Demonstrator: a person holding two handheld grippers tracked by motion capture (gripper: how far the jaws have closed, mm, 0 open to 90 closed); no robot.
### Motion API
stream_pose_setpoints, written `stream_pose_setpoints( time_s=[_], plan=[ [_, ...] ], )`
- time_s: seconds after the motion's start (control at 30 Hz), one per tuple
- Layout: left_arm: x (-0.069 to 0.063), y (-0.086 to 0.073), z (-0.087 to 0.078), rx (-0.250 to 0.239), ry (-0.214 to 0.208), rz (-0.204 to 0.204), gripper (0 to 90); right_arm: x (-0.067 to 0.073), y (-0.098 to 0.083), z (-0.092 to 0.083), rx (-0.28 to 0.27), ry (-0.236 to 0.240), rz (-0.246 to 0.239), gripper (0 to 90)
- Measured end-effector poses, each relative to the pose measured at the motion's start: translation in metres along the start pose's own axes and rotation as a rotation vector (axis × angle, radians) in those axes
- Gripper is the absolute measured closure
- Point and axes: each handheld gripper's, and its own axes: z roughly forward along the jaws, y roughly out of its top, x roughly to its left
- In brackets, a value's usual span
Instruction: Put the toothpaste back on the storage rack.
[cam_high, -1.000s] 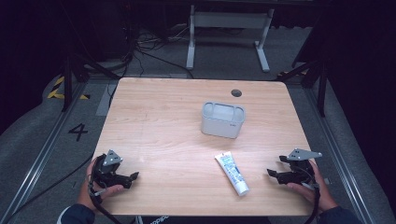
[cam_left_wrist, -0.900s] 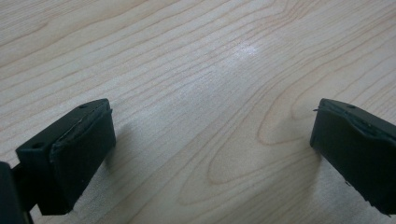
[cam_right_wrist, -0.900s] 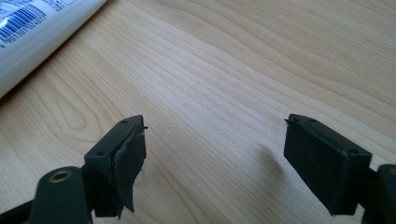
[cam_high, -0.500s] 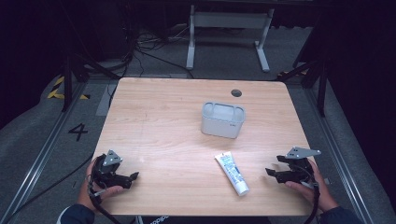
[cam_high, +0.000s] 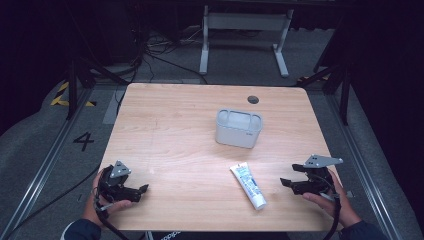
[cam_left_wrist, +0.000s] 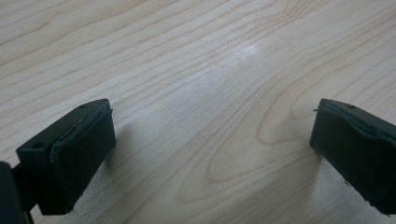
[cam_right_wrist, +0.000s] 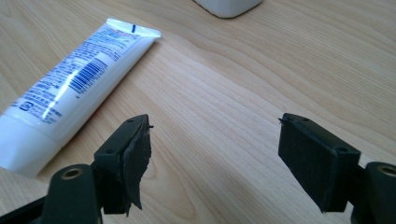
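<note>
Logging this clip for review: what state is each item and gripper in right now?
tube: lying flat on the table, cap toward the person, untouched.
holder: upright, looks empty.
left gripper: open, nothing between the jaws, low over bare wood.
right gripper: open, holding nothing, beside the tube.

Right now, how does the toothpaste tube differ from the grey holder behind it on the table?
The toothpaste tube lies flat on the wooden table, while the grey holder stands upright. The tube is white with blue print and long and slim; the holder is plain grey, boxy, with open compartments on top. The tube lies close to the right gripper, the holder farther back toward the table's middle. Both rest on the table, touched by neither gripper.
</note>
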Motion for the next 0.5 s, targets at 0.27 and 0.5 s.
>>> stream_pose_setpoints(
  time_s=[0.27, 0.5],
  plan=[
    [0.000, 0.000, 0.000, 0.000, 0.000, 0.000, 0.6, 0.009, 0.008, -0.002, 0.007, 0.002, -0.021, 25.8],
    [0.000, 0.000, 0.000, -0.001, -0.001, 0.000, 0.6, 0.016, 0.014, -0.001, 0.009, 0.007, -0.038, 25.8]
  ],
)
